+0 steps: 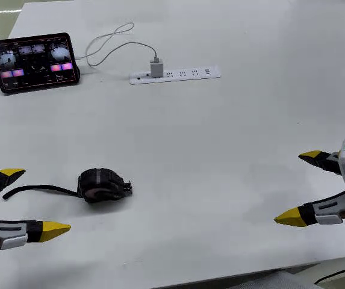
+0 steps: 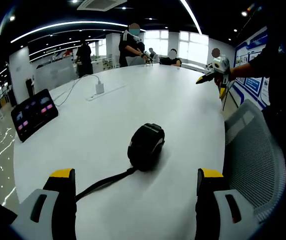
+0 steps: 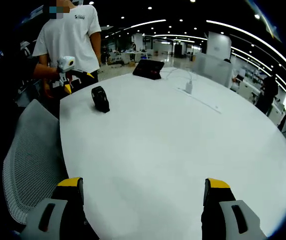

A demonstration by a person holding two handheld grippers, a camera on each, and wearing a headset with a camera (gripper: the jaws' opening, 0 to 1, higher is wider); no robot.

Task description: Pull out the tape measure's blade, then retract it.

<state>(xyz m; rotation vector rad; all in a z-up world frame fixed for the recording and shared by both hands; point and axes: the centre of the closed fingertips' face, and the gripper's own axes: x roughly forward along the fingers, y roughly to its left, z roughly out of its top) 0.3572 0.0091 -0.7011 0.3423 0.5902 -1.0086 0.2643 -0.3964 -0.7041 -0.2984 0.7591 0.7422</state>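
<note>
Two grippers are held wide open and empty. The tape measure [image 1: 102,185] is set on the table [image 1: 220,138] straight ahead of the left gripper [image 1: 44,200], near it, with its strap [image 1: 40,189] trailed back between those jaws. The right gripper [image 1: 288,188] is kept well apart. The long axis is judged to point toward it. Bare room is found all round, though the near edge is close.

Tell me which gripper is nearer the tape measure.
The left gripper: the tape measure lies just ahead of its open jaws, with its strap trailing toward them. The right gripper hangs far across the table, also open.
</note>
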